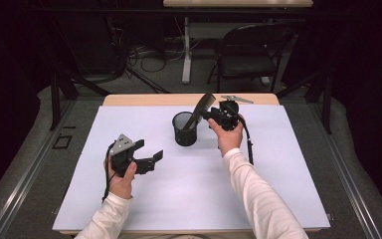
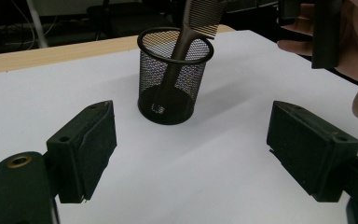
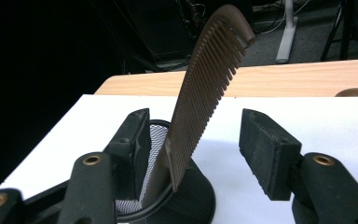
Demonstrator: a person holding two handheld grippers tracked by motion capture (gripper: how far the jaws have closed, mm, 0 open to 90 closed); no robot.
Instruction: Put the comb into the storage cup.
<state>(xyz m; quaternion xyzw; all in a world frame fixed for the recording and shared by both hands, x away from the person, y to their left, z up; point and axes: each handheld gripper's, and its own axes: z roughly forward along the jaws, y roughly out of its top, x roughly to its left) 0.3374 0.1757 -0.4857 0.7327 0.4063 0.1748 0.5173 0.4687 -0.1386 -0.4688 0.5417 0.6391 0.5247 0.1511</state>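
Comb and jaws: the long brown plastic comb (image 3: pixel 205 93) stands between the right gripper's (image 1: pixel 218 115) two pads, which sit wide apart with daylight on either side of it, so nothing is clamped.
Long axis: the comb leans steeply, handle end down in the cup, toothed end up and tilted toward the far right in the high view (image 1: pixel 202 108).
Container: the round black wire-mesh pen cup (image 1: pixel 185 128) stands upright on the white table sheet (image 1: pixel 278 164), near its far edge; the comb is all I can see in it, its handle tip reaching the cup floor in the left gripper view (image 2: pixel 158 106).
Nearer hand: the right one, right at the cup's rim; the left gripper (image 1: pixel 149 160) hovers well apart, nearer the person, jaws spread wide and empty, pointed at the cup (image 2: pixel 174 74).
Judgement: either closing on the comb to lift it out, or having just let it drop in; a straight pull along the lean would clear the rim.
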